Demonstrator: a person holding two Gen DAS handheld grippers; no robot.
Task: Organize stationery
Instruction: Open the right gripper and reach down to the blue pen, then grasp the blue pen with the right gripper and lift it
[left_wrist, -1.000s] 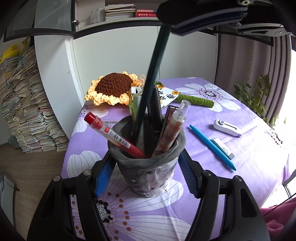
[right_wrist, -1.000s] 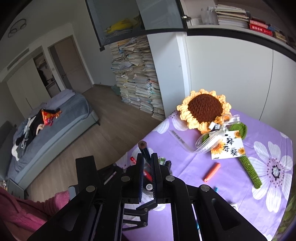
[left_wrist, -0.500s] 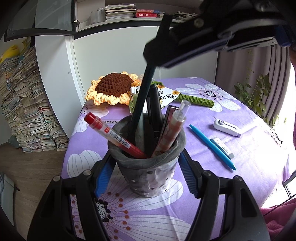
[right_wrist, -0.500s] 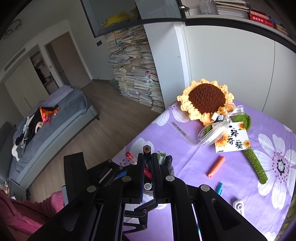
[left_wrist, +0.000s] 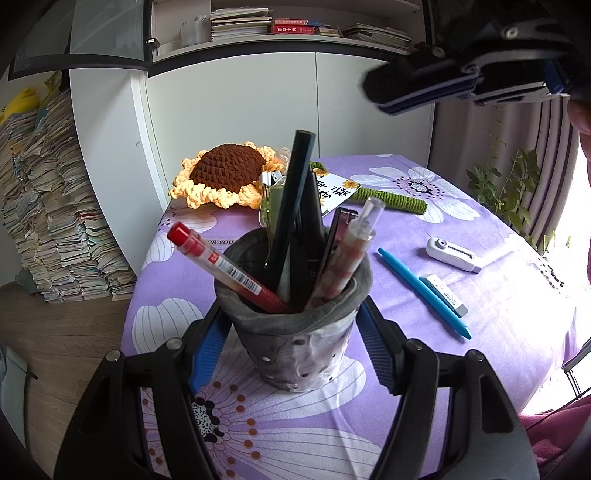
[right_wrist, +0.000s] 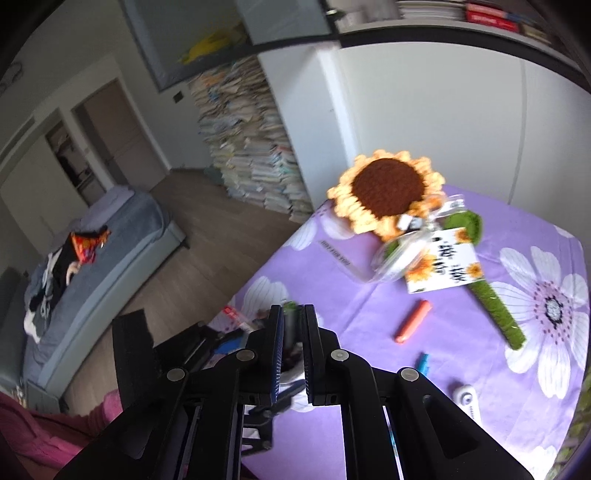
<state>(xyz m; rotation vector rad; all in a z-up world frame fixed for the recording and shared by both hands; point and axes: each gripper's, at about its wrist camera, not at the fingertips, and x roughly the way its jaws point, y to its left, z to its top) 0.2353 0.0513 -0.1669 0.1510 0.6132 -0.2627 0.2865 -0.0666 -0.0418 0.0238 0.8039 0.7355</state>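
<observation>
Stationery stands packed in the grey perforated pen cup (left_wrist: 295, 332) on your purple flowered worktop (left_wrist: 498, 332): a red capped gel pen (left_wrist: 221, 266), a dark pencil (left_wrist: 291, 195), a clear patterned pen (left_wrist: 347, 254). Your left hand-held gripper (left_wrist: 291, 354) is clamped on the cup's sides. A blue pen (left_wrist: 424, 291) and white eraser (left_wrist: 443, 290) lie just beside it. Your right hand-held gripper (right_wrist: 293, 332) hangs above, fingers together, empty.

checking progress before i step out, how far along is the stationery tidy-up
Done: several pens stand in the grey pen holder. In hand: the left gripper clamps the holder; the right gripper is shut and empty. Left: blue pen, eraser, correction tape, orange marker.
</observation>
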